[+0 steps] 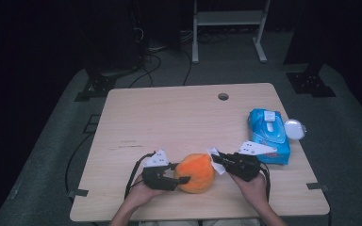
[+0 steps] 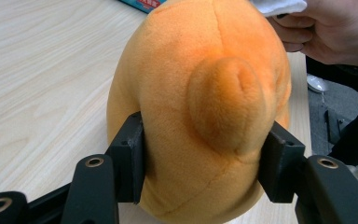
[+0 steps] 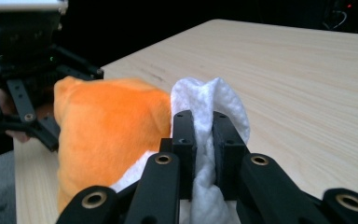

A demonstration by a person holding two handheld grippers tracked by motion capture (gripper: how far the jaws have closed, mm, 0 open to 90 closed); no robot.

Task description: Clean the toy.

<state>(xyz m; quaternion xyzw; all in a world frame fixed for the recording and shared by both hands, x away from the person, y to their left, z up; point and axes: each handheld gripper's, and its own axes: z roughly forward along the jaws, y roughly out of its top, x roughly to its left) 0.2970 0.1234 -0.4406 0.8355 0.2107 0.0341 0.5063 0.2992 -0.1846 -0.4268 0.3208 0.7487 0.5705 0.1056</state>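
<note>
An orange plush toy point(image 1: 195, 173) sits near the table's front edge. My left gripper point(image 1: 179, 179) is shut on its left side; in the left gripper view both black pads press into the plush toy point(image 2: 205, 107), one on each flank. My right gripper point(image 1: 217, 160) is shut on a white wipe point(image 1: 215, 162) and holds it against the toy's right side. In the right gripper view the white wipe point(image 3: 209, 116) is pinched between the jaws, right beside the orange plush toy point(image 3: 107, 135). The left gripper point(image 3: 23, 93) shows beyond the toy there.
A blue pack of wet wipes point(image 1: 268, 135) lies at the table's right, with a round white lid point(image 1: 295, 128) beside it. A cable hole point(image 1: 223, 96) sits near the far edge. The wooden table point(image 1: 169, 117) has free room across its middle and left.
</note>
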